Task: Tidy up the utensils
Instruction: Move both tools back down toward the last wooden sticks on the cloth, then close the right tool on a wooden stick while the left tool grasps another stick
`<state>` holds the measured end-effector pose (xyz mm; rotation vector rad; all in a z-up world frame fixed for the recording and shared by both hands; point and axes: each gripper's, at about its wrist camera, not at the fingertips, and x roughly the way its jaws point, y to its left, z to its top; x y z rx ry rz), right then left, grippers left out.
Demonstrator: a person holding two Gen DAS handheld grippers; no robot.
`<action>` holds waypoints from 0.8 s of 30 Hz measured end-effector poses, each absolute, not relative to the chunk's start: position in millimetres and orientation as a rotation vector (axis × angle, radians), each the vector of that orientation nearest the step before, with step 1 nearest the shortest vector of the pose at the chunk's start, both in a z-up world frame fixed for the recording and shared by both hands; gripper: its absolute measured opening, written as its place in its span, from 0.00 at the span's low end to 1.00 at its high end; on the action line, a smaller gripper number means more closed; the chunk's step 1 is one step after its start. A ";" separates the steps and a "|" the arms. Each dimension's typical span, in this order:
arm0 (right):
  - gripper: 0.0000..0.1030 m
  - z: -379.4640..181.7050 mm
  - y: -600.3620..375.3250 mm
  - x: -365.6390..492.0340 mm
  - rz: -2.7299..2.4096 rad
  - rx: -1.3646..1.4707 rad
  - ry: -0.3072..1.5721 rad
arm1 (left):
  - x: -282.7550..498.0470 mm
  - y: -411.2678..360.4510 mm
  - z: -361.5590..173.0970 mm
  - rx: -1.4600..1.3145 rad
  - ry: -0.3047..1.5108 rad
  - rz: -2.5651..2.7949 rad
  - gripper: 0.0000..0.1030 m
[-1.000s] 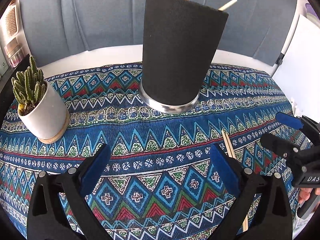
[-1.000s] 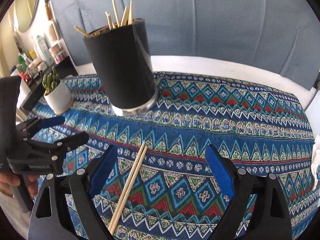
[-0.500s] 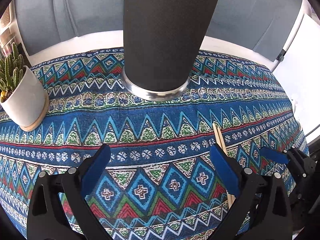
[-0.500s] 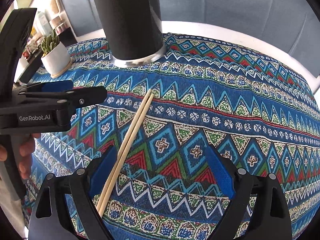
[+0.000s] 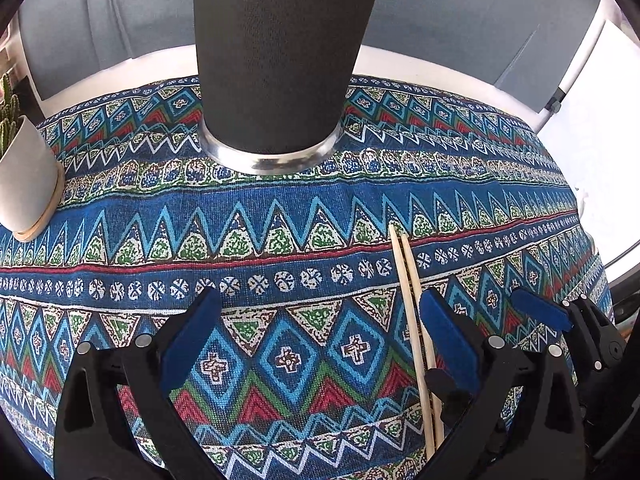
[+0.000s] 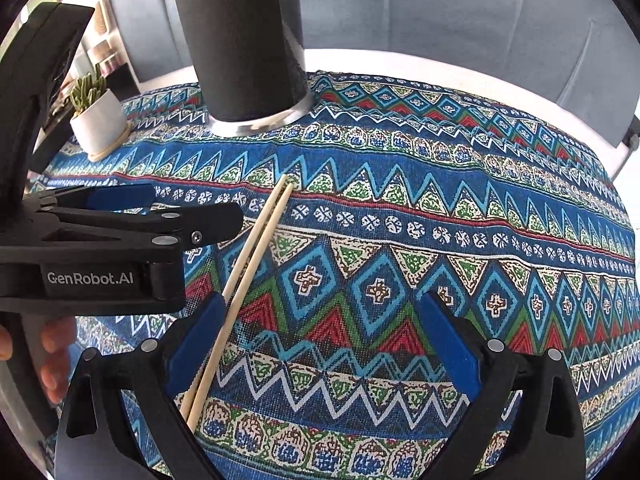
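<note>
2 slim wooden chopsticks [image 6: 248, 268] lie on woven cloth [image 6: 400, 216]; both grippers' fingers spread, right widening.

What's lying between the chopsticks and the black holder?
Nothing: bare patterned cloth separates the chopsticks from the holder, clearest in the right wrist view.

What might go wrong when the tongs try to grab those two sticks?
The chopsticks lie flat on the cloth beside one blue pad of the right tongs, whose jaws are opening, so a pinch may miss or catch only one. The left tongs hover close and might bump.
</note>
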<state>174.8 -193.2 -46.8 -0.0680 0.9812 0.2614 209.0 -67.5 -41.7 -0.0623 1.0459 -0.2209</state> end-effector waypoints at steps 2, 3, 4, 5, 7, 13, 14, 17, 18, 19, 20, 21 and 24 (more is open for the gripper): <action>0.92 -47.3 -192.9 173.4 0.261 -0.065 0.970 | 206.7 -71.5 -42.7 -0.035 1.044 -0.205 0.94; 0.92 -47.2 -192.4 172.6 0.261 -0.065 0.962 | 205.6 -74.1 -43.7 -0.016 1.038 -0.197 0.94; 0.92 -47.5 -192.7 171.3 0.262 -0.064 0.952 | 204.6 -76.8 -45.0 0.001 1.030 -0.189 0.94; 0.92 -48.2 -193.1 169.0 0.263 -0.064 0.935 | 203.4 -79.9 -46.1 0.020 1.023 -0.181 0.94; 0.92 -48.2 -194.1 167.5 0.261 -0.063 0.934 | 202.3 -86.2 -48.8 0.052 1.007 -0.165 0.95; 0.94 -47.6 -194.3 169.2 0.257 -0.068 0.938 | 197.7 -94.1 -55.3 0.091 0.940 -0.150 0.96; 0.93 -48.6 -191.4 169.9 0.249 -0.089 0.944 | 197.7 -96.0 -55.3 0.102 0.936 -0.152 0.96; 0.94 -48.1 -188.8 171.0 0.247 -0.097 0.944 | 196.0 -91.6 -54.2 0.096 0.937 -0.152 0.96; 0.94 -48.1 -189.3 171.1 0.247 -0.097 0.944 | 196.3 -91.9 -54.3 0.096 0.936 -0.152 0.96; 0.94 -48.1 -189.3 170.9 0.247 -0.097 0.944 | 196.6 -92.2 -54.4 0.096 0.936 -0.152 0.96; 0.94 -48.3 -189.9 171.2 0.248 -0.097 0.944 | 197.0 -92.9 -54.2 0.096 0.937 -0.151 0.96; 0.94 -48.4 -189.8 170.6 0.248 -0.097 0.944 | 197.1 -93.0 -54.3 0.096 0.936 -0.151 0.96; 0.94 -49.0 -190.3 170.1 0.247 -0.098 0.944 | 197.5 -93.6 -54.5 0.096 0.936 -0.151 0.96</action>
